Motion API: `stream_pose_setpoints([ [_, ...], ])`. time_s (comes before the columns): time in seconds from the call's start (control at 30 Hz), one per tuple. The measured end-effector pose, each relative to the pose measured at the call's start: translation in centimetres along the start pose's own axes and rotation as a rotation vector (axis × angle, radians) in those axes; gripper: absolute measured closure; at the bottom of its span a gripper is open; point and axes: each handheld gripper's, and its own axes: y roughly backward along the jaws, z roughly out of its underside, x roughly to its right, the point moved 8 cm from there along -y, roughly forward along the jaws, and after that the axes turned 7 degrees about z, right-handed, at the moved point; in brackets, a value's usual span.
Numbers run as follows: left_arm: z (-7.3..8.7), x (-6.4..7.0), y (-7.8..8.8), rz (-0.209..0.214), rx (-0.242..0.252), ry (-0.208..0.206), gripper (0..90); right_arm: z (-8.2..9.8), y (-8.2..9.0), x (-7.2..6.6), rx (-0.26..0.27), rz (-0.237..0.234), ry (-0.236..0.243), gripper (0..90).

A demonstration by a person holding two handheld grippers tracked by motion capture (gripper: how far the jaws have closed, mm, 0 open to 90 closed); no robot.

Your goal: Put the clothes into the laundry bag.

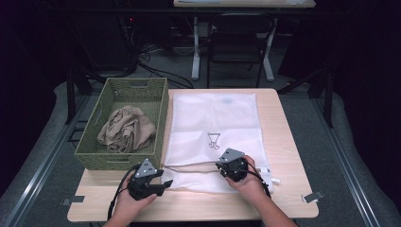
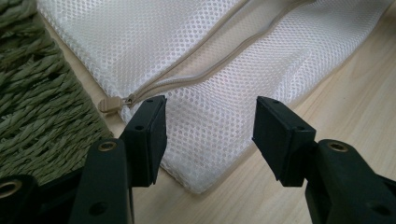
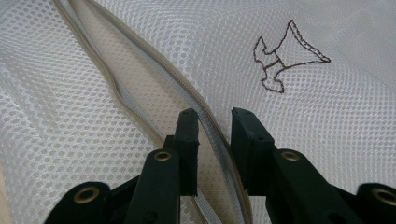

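A white mesh laundry bag (image 1: 213, 123) lies flat on the wooden table (image 1: 279, 118), its beige zipper (image 1: 194, 166) running along the near side and partly unzipped. My left gripper (image 1: 165, 182) is open just over the bag's near left corner (image 2: 196, 177). The zipper pull (image 2: 109, 103) lies just beyond its left jaw. My right gripper (image 1: 223, 167) is at the middle of the zipper. Its jaws (image 3: 215, 123) stand narrowly apart astride the raised zipper edge (image 3: 205, 112), with a gap still showing between the pads. A small brown embroidered mark (image 3: 282, 60) lies ahead.
A green woven basket (image 1: 94, 158) holding a crumpled beige cloth (image 1: 126, 128) stands left of the bag, close to my left gripper, its wall (image 2: 37, 107) beside the left jaw. A dark chair (image 1: 236, 38) stands beyond the table. Bare wood lies along the near edge.
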Motion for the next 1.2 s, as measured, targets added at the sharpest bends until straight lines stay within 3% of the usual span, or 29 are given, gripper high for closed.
stream_pose_setpoints([
  [0.4, 0.1, 0.1, -0.3, 0.003, -0.007, -0.001, 44.7, -0.4, 0.1, -0.1, 0.002, -0.008, 0.012, 85.2],
  [0.57, 0.2, 0.1, -0.4, 0.004, -0.020, -0.016, 44.8, -0.5, 0.2, -0.1, 0.000, -0.006, 0.016, 86.0],
  [0.83, 0.3, 0.3, -0.6, 0.004, -0.024, -0.011, 45.1, -0.6, 0.2, 0.0, 0.004, -0.005, 0.018, 86.1],
  [1.2, 0.7, 0.2, -1.3, -0.005, -0.066, 0.000, 49.0, -1.1, 0.6, 0.2, 0.015, -0.002, 0.010, 86.0],
])
